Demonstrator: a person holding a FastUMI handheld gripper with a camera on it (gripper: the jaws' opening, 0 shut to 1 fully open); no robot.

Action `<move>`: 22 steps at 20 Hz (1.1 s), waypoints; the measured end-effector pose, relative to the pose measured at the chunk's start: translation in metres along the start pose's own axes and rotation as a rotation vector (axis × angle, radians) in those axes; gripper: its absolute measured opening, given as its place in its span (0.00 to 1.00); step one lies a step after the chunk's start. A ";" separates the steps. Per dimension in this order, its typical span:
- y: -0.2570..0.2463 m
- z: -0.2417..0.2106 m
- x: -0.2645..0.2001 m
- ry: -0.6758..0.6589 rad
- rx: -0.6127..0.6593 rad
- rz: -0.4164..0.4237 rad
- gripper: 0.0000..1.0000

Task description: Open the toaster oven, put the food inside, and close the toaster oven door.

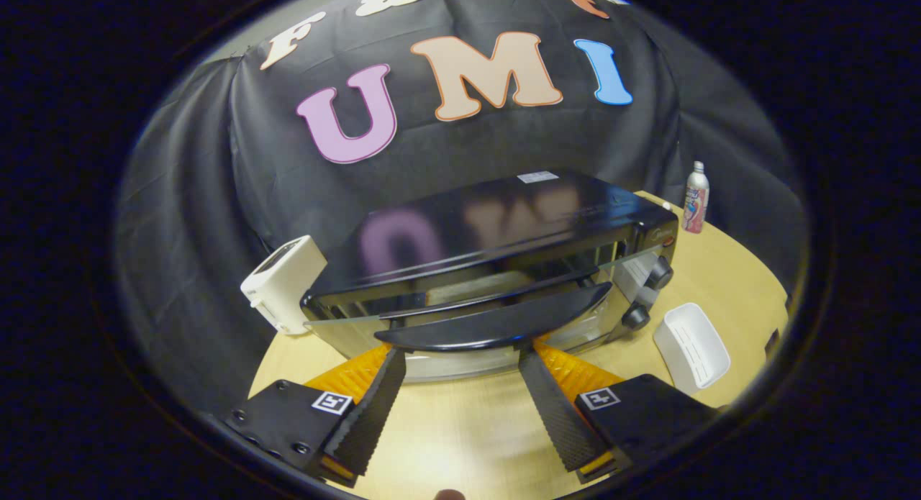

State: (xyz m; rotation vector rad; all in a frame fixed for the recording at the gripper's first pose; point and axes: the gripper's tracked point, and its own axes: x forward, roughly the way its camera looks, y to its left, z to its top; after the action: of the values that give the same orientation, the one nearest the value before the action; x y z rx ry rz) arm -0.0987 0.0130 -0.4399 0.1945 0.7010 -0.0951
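- The gripper [460, 356] is open: its two fingers stand wide apart and hold nothing. The fingertips reach up to the lower edge of the door handle [496, 324], one near each end of it; whether they touch it I cannot tell.
- The gripper points forward and a little downward at the front of the toaster oven [496, 241], so that the oven is just ahead of the fingers.
- The oven door [432, 309] looks tilted outward at its top edge, not fully shut. Through the glass a pale flat piece [468, 288] shows inside, but I cannot say what it is.
- To the left of the oven, touching or just beside its corner, stands a white toaster [284, 284].
- On the right of the oven front are two dark knobs [647, 295], one above the other.
- To the right of the oven, near the knobs, a white tray [692, 345] lies on the table.
- Behind the right corner of the oven stands a small bottle [695, 198], upright.
- The table [460, 435] is of light wood with a rounded edge. Black cloth [216, 198] hangs behind it as the wall.
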 end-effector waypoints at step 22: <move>-0.027 0.182 -0.089 -0.395 -0.146 -0.002 0.99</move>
State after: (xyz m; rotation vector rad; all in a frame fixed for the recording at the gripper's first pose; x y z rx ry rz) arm -0.0555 -0.0491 -0.2504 0.0315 0.3130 -0.0810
